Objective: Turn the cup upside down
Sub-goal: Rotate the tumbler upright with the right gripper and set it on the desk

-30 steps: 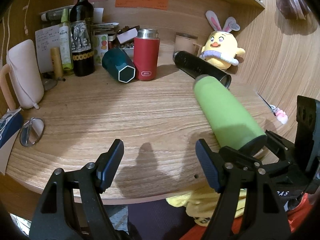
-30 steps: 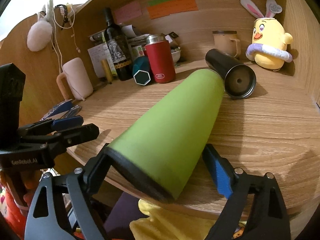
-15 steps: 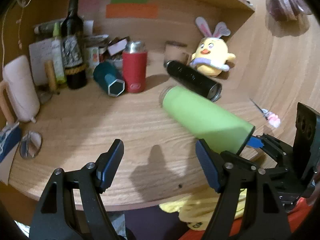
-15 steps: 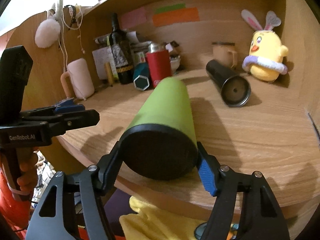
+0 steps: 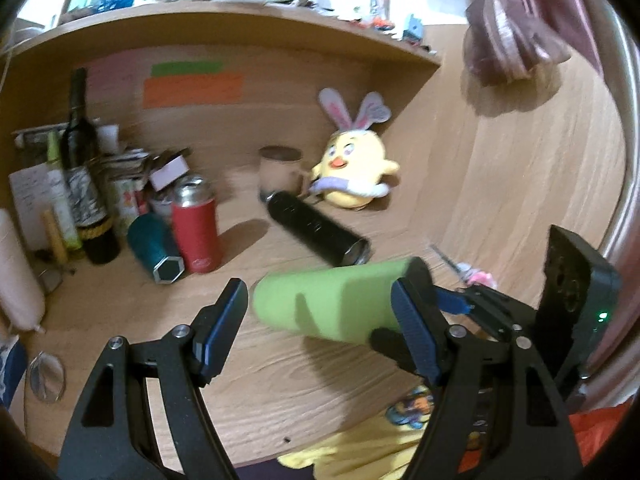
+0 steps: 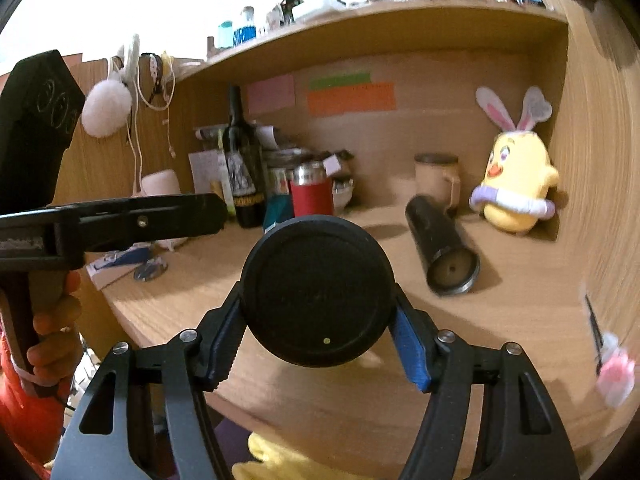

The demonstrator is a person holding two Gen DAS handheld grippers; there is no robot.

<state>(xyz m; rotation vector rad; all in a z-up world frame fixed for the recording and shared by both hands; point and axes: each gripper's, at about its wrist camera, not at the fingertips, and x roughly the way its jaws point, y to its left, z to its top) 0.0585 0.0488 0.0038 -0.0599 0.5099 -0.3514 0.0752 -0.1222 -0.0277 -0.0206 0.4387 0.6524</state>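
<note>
Lying level above the desk (image 5: 132,312), the green cup (image 5: 332,304) sits clamped in the right claw (image 6: 316,344); the left claw (image 5: 320,332) gapes empty.

Warm indoor light, blown-out top, motion blur, heavy fisheye warp w/ dark corners

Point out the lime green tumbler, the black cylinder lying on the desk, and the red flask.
lime green tumbler (image 5: 332,304), left wrist view, side wall
black cylinder (image 5: 312,228), left wrist view, side
red flask (image 5: 197,236), left wrist view, red body
</note>
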